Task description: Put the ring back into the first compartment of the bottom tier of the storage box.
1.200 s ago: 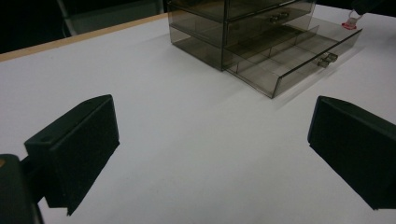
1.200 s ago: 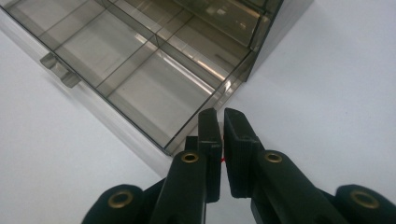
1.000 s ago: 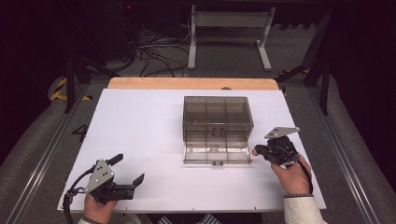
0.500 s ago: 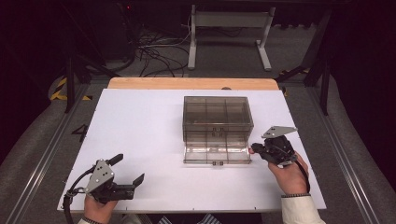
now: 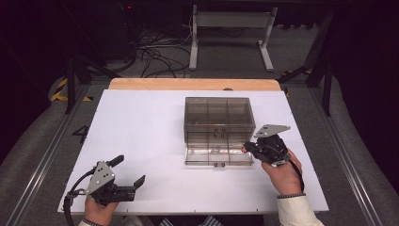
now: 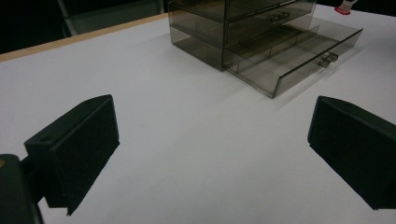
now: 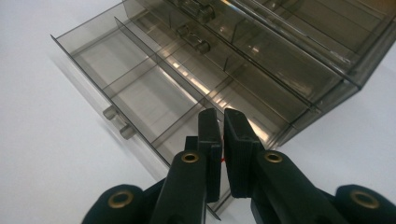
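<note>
White tabletop (image 5: 141,122) holds a light, stiff, brittle plastic organizer (image 5: 217,123), bottom drawer (image 5: 216,155) out, best moved by its knob (image 7: 118,122); right gripper (image 7: 221,122) nearly closed, seemingly pinching something small and red, left gripper (image 5: 129,176) wide, empty.

The surface (image 5: 141,136) is a white board with a pale wood strip (image 5: 193,84) along its far edge. It rests on a grey floor (image 5: 28,155) with metal rails (image 5: 44,160) on both sides. Yellow-black hazard tape (image 5: 61,89) marks the floor at far left. Behind the surface stands a grey metal frame (image 5: 230,28) on two feet, with loose black cables (image 5: 155,52) beside it. The room beyond is dark; black drapes (image 5: 371,70) hang at right. Light falls evenly on the board.
</note>
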`<state>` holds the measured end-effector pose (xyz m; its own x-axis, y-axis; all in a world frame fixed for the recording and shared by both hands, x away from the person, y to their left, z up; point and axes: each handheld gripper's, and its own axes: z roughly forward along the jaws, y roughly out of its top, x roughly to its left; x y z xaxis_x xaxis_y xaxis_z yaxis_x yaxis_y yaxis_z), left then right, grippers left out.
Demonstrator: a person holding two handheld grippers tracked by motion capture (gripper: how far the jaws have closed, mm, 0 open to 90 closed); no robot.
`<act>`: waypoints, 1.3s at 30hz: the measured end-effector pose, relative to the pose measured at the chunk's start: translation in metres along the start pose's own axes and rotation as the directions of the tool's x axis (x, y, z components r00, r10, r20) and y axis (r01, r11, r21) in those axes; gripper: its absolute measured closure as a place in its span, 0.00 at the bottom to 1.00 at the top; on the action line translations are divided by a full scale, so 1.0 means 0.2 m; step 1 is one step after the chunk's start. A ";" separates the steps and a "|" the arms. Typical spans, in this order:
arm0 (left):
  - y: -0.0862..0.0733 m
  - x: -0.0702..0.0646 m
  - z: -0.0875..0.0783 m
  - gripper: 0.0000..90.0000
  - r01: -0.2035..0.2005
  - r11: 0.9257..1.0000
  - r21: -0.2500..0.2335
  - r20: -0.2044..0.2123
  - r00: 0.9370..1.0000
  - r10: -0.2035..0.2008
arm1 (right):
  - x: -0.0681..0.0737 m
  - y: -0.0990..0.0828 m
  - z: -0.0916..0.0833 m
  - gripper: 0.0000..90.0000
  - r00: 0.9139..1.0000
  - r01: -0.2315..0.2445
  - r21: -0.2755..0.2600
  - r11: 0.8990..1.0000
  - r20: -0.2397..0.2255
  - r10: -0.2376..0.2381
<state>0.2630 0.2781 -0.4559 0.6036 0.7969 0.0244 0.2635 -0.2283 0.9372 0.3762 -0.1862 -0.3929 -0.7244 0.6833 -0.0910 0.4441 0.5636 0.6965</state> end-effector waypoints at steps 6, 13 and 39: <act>0.00 0.00 0.00 0.03 0.000 1.000 0.002 0.000 1.000 0.000 | 0.02 0.03 0.01 0.96 1.000 0.013 -0.013 1.000 -0.014 -0.013; 0.00 0.00 0.00 0.03 0.002 1.000 0.001 -0.001 1.000 -0.002 | 0.08 0.10 0.03 0.96 0.998 0.050 -0.030 0.998 -0.035 -0.051; 0.00 0.00 0.01 0.03 0.002 1.000 0.005 0.001 1.000 -0.002 | 0.22 0.16 0.18 0.96 0.991 0.093 -0.051 0.994 -0.092 -0.097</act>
<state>0.2638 0.2776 -0.4565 0.6040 0.7966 0.0226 0.2684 -0.2300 0.9355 0.3769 -0.1224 -0.4003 -0.8097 0.5795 -0.0925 0.3474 0.6003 0.7204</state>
